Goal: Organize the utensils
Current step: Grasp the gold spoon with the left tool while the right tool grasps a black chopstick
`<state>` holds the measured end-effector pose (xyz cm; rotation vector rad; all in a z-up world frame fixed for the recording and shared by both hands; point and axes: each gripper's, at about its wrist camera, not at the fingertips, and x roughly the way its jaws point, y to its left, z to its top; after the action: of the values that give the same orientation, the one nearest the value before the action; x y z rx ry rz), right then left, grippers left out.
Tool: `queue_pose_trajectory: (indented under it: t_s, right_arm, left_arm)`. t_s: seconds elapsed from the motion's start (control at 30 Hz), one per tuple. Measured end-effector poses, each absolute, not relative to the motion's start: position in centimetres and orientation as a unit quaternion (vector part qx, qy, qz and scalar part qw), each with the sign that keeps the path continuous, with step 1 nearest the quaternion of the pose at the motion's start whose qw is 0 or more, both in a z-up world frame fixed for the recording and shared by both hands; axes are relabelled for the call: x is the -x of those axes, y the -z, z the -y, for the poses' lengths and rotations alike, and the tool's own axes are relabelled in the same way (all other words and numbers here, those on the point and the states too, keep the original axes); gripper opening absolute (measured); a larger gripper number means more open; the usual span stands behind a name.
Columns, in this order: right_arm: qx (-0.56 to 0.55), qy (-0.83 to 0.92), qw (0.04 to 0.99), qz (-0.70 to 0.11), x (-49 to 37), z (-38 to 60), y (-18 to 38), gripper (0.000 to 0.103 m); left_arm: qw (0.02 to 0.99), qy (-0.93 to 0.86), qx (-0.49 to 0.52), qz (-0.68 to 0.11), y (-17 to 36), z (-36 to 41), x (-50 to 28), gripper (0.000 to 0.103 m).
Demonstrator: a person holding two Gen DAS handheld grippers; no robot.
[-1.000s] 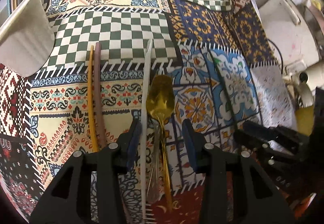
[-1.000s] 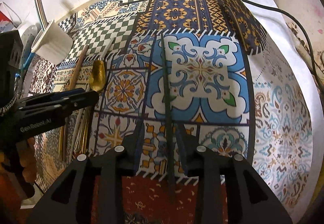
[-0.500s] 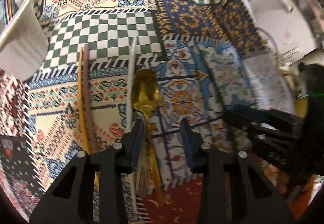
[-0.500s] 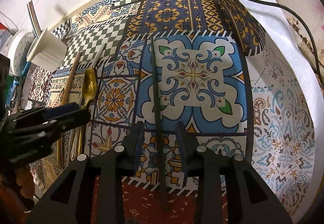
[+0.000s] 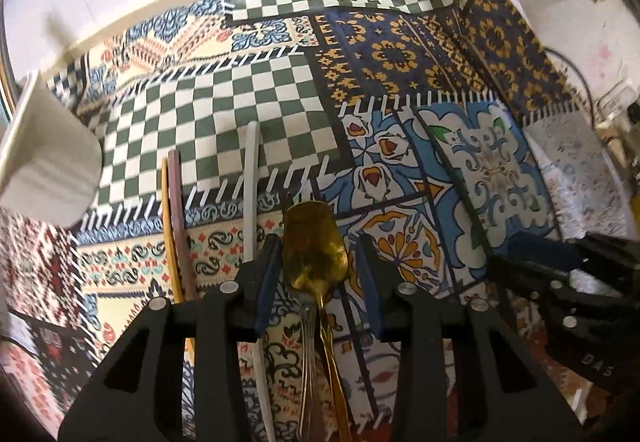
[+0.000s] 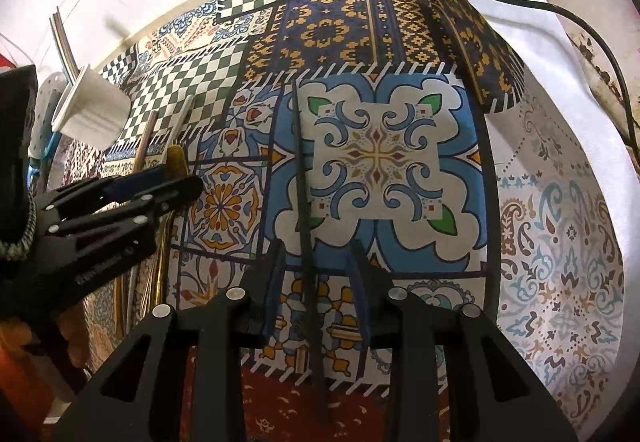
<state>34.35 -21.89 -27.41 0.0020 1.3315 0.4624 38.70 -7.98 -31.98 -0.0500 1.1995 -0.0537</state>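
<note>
A gold spoon (image 5: pixel 314 246) lies on the patterned mat (image 5: pixel 248 114), on top of a silver utensil handle (image 5: pixel 306 354). My left gripper (image 5: pixel 318 242) is open and straddles the spoon's bowl, its pads close beside it. Left of it lie a white chopstick (image 5: pixel 251 182), a mauve one (image 5: pixel 176 210) and a yellow one (image 5: pixel 166 226). My right gripper (image 6: pixel 316 246) is open with a black chopstick (image 6: pixel 302 182) lying on the mat between its jaws, untouched. The left gripper (image 6: pixel 176 186) shows at the left of the right wrist view.
A white cup (image 5: pixel 44 162) lies on its side at the mat's left, near a white rack (image 6: pixel 44 98). The mat's right edge (image 6: pixel 460 22) is folded up. A white appliance (image 5: pixel 572 14) and black cables (image 6: pixel 580 18) sit beyond it.
My left gripper has shifted right, from over the white chopstick to centred on the gold spoon, and its jaws narrowed a little. The right gripper has stayed over the black chopstick.
</note>
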Motion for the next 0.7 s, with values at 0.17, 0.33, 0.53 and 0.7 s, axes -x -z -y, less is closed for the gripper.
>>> queue_pose_trajectory:
  t_s: [0.17,0.33,0.53,0.7]
  right_arm:
    - [0.000,-0.220,0.762,-0.609,-35.3,20.6,27.6,0.029]
    - [0.043,-0.221,0.771,-0.596,-35.7,18.6,27.7,0.028]
    - [0.080,-0.201,0.786,-0.579,-35.8,17.9,27.9,0.006]
    - [0.057,-0.206,0.790,-0.575,-35.8,18.5,26.9,0.006]
  left_arm:
    - [0.830,0.021,0.002,-0.557,32.1,8.5,-38.5,0.035]
    - [0.834,0.028,0.002,-0.552,32.1,8.3,-38.9,0.033]
    - [0.831,0.043,0.047,-0.553,31.4,6.8,-37.9,0.033]
    - [0.840,0.053,0.071,-0.536,29.6,5.8,-36.6,0.033]
